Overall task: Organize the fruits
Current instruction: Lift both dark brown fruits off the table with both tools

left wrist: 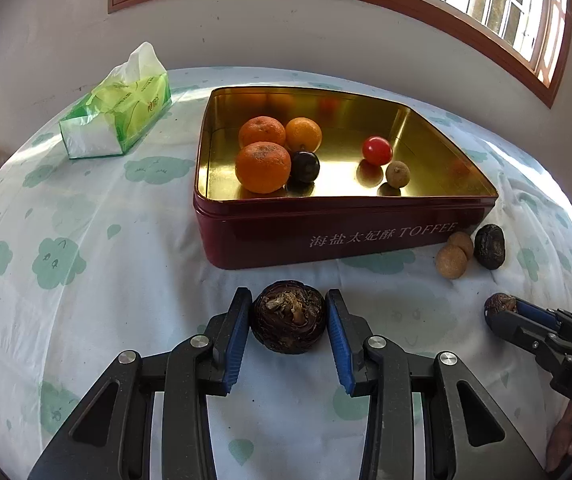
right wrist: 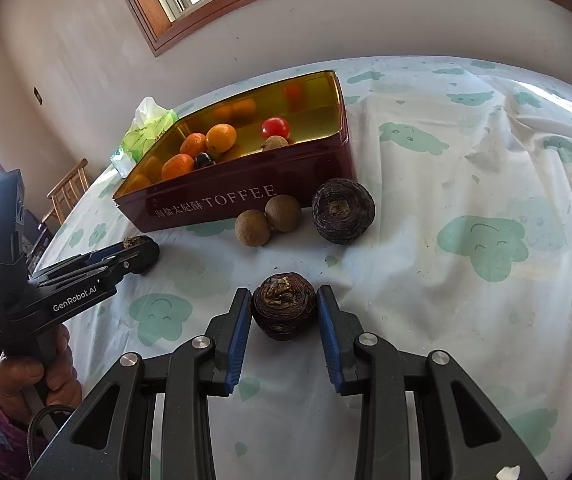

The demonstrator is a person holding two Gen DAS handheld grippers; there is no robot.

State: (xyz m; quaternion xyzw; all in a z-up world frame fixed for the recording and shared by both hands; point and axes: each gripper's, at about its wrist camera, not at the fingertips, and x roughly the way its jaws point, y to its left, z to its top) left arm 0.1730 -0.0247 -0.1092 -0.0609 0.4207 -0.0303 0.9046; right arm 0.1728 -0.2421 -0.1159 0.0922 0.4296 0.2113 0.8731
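While each dark, scaly water chestnut lay between blue ribbed pads, both tongs were seen closed onto their fruit: the left tongs [left wrist: 288,322] were clamped on a squat, flaky-crowned chestnut [left wrist: 288,320], and the right tongs [right wrist: 284,307] were pressed on a rounder chestnut [right wrist: 283,306], each fruit apparently resting on the surface [left wrist: 86,320]. The pads were seated at the widest part of each bulb, which was judged the right hold, since the layered skin looked brittle and the bodies rounded. A straight lift was judged best before any travel, with the squeeze kept modest so that the husk would not be crushed or the fruit squirted out.

The surface was covered by a thin, wrinkled cloth printed with green clouds, which could be dragged if the tips scraped it. Farther on, two smooth tan longans [right wrist: 268,220] were found touching each other, with a third wrinkled chestnut [right wrist: 343,211] just beside them, all near the wall of the tin [left wrist: 326,236].

That maroon metal tin, rigid and gold-lined, already held three dimpled oranges [left wrist: 263,167], a glossy dark plum [left wrist: 304,166], a shiny red tomato [left wrist: 377,151] and one longan [left wrist: 398,174]. Bare floor remained at its right, where release was judged easiest. A soft tissue pack [left wrist: 118,120] stood beyond.
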